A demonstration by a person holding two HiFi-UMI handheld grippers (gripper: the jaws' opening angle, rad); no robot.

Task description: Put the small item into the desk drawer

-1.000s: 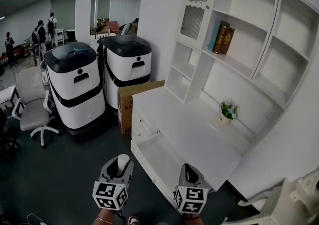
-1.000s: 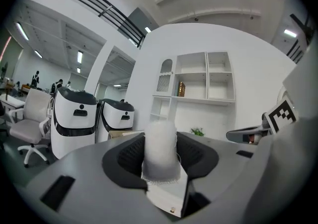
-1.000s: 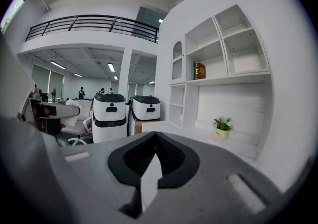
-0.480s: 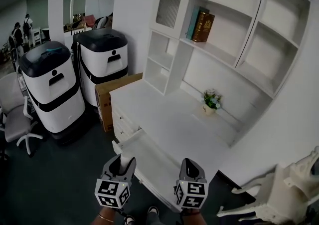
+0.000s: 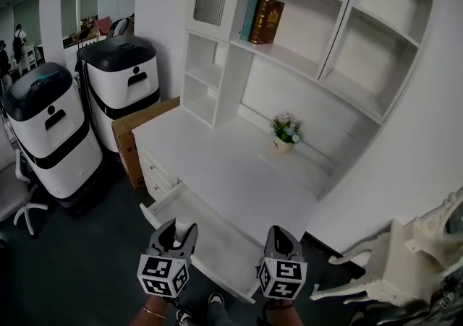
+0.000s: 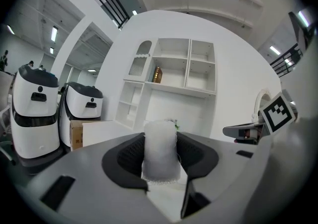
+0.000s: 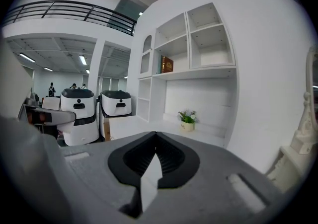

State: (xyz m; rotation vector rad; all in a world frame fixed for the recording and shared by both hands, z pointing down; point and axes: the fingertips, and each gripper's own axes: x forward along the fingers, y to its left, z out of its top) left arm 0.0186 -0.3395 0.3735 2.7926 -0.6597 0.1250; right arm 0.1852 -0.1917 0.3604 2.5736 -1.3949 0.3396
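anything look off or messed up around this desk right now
Nothing stands out. The desk drawer is pulled open, which suits the task. The flower pot and books stand upright, and nothing is spilled. The left gripper holds the small white item.

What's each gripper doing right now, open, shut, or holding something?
Left gripper: closed on a small white cylinder.
Right gripper: shut, with nothing between its jaws.
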